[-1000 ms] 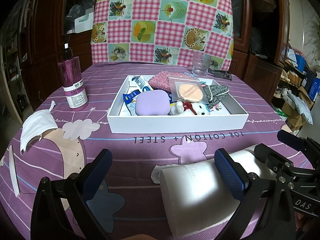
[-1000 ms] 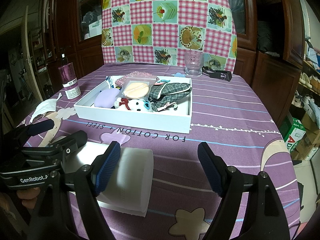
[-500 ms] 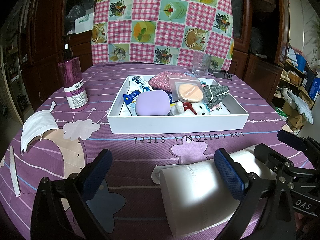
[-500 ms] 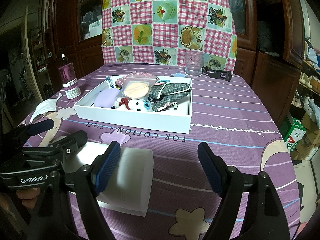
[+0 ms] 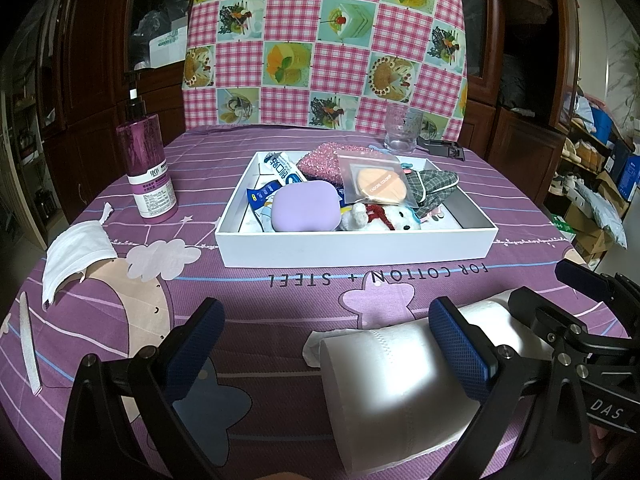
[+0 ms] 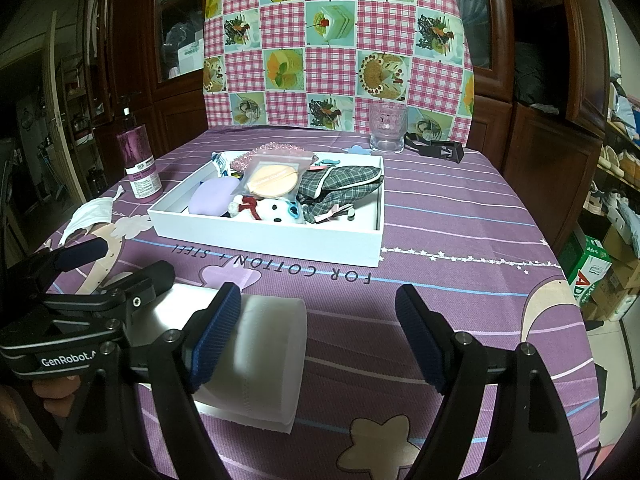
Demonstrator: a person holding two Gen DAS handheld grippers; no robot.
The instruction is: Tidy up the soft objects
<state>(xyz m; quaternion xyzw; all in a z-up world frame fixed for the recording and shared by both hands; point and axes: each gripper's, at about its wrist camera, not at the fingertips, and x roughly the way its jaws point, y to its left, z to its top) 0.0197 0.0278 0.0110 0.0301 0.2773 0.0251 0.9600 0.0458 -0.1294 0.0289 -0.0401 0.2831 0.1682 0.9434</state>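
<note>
Left wrist view: the left gripper (image 5: 326, 340) is sitting low over the purple tablecloth (image 5: 248, 292) with its jaws spread wide and nothing between them, so it's released. A toilet paper roll (image 5: 392, 384) is lying on its side just beside the right-hand blue pad, outside the jaws. Past it, the white box (image 5: 356, 246) is holding the soft stuff: a lilac pouch (image 5: 306, 206), a plush toy (image 5: 380, 218), a bagged makeup sponge (image 5: 376, 180), a plaid cloth (image 5: 434, 188) and a pink sparkly cloth (image 5: 324, 164). A face mask (image 5: 76, 252) is lying loose off to the left near a purple pump bottle (image 5: 148, 168); a glass (image 5: 402, 128) is standing behind the box.

Right wrist view: the right gripper (image 6: 318, 332) is also hanging wide open, gripping nothing. The roll (image 6: 260, 360) is lying right by its left pad, between the two tools, with the left gripper (image 6: 100, 280) showing at the left edge. The box (image 6: 280, 240) is sitting farther back, the mask (image 6: 94, 214) left of it.
</note>
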